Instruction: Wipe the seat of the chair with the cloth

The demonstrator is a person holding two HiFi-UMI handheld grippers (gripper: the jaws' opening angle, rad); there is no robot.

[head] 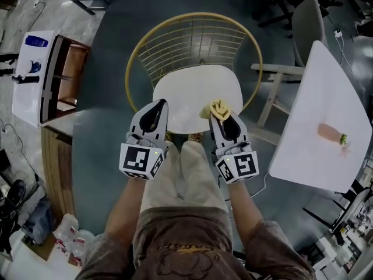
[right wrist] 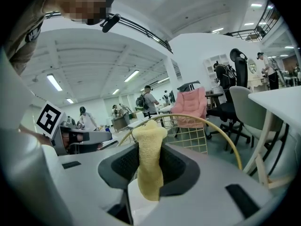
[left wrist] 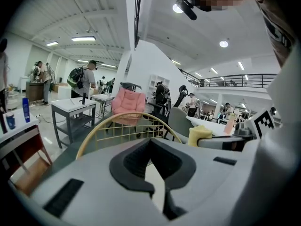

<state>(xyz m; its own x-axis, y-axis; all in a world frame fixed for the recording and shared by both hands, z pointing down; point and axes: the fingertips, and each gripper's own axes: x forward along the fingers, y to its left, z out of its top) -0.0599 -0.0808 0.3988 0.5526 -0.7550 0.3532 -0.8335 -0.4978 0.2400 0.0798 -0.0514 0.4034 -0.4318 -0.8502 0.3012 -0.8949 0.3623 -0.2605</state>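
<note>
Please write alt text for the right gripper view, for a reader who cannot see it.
The right gripper has its jaws shut on a yellow cloth, which stands up between them. Behind it is a chair with a gold wire back, in a large bright hall.

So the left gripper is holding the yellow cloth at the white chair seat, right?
Not quite. It is the right gripper that holds the yellow cloth at the white chair seat, as the right gripper view shows. The left gripper holds nothing between its jaws.
</note>
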